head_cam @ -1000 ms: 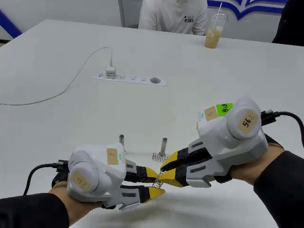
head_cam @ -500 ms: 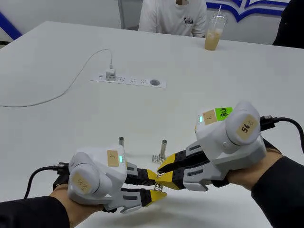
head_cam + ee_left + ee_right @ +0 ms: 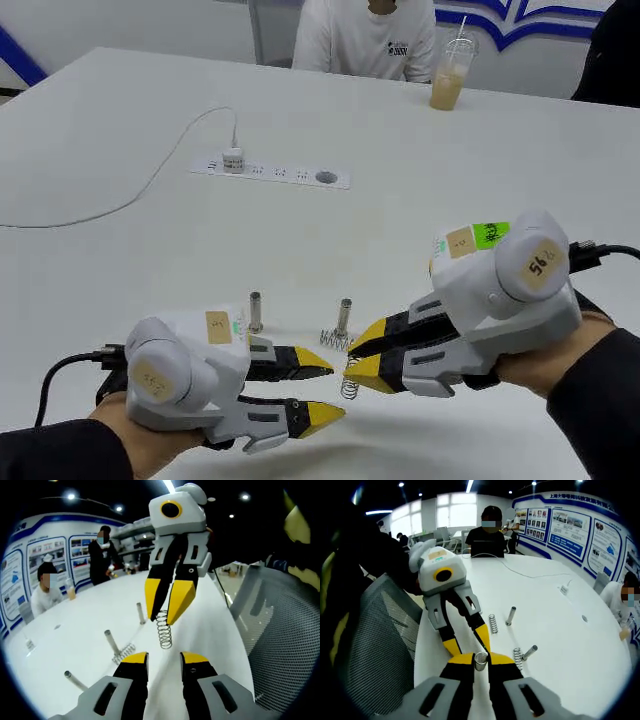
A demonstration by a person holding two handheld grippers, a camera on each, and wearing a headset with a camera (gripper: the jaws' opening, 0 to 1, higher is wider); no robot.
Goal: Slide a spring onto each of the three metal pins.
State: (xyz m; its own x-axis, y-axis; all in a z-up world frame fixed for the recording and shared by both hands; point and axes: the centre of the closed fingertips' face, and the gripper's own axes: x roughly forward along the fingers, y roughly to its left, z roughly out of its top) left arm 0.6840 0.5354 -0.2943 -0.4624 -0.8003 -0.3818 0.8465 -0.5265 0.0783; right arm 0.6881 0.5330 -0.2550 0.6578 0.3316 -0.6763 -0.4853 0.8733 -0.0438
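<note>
Right gripper [image 3: 352,361] clamps the spring [image 3: 164,632] by one end — left gripper [image 3: 164,656] gapes just beside it.

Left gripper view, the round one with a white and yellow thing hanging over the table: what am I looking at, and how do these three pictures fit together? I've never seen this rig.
There is no robot here: a person holds a two-jaw tool in each hand. The head view comes from a headset camera looking down at the white table. Each round picture comes from a camera on one gripper, looking along its own yellow-tipped jaws. In the left gripper view, the hanging thing is the right gripper, its jaws shut on a spring. The left gripper is at the bottom, jaws open and holding nothing. On the table stand metal pins, with a loose spring lying beside one. Farther back are a power strip and a drink cup.
</note>
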